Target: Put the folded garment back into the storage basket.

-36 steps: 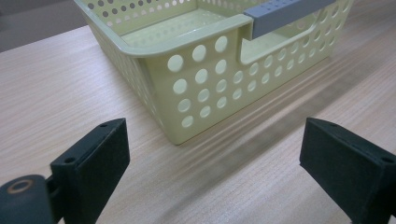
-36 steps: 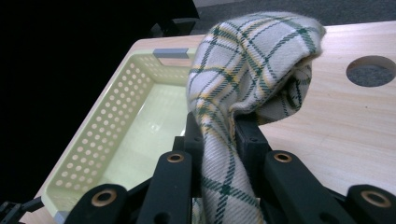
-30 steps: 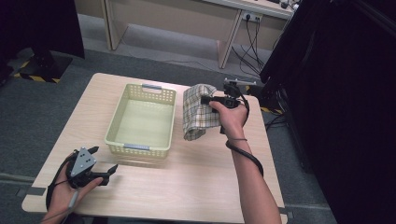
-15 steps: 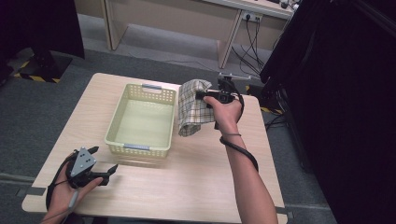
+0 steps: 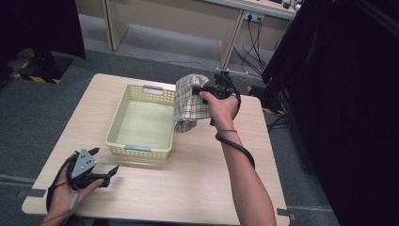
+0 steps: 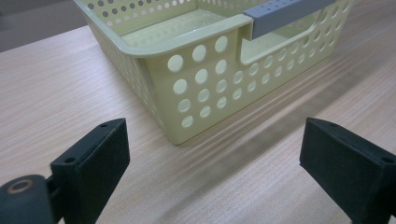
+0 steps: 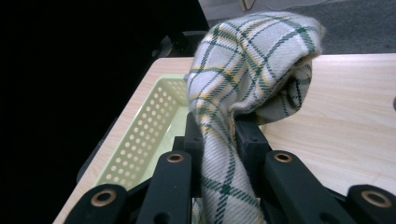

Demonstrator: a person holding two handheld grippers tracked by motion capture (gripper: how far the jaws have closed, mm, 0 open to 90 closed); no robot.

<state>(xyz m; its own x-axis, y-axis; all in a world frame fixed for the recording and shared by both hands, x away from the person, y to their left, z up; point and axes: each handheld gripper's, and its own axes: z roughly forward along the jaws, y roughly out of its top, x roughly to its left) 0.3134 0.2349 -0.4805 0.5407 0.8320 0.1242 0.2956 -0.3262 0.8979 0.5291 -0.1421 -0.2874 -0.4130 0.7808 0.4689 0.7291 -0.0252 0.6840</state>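
Observation:
A plaid cloth [image 5: 187,101] hangs in the air beside the right rim of a pale green perforated basket [image 5: 120,134]. My right gripper [image 5: 201,89] is shut on the cloth's top; in the right gripper view the cloth [image 7: 243,70] is pinched between the black jaws and folds over them, with the basket [image 7: 149,135] below at the left. My left gripper [image 5: 104,162] rests open at the table's near left corner, pointing at the basket's near left corner [image 6: 187,93], nothing between its fingers [image 6: 95,161].
The wooden table [image 5: 197,188] has bare surface in front of and to the right of the basket. Desk legs and cables [image 5: 247,47] stand beyond the far edge. A dark curtain [image 5: 348,94] hangs at the right.
The right gripper has carried the cloth leftward toward the basket's right rim and lifted it slightly. The left gripper has stayed put.

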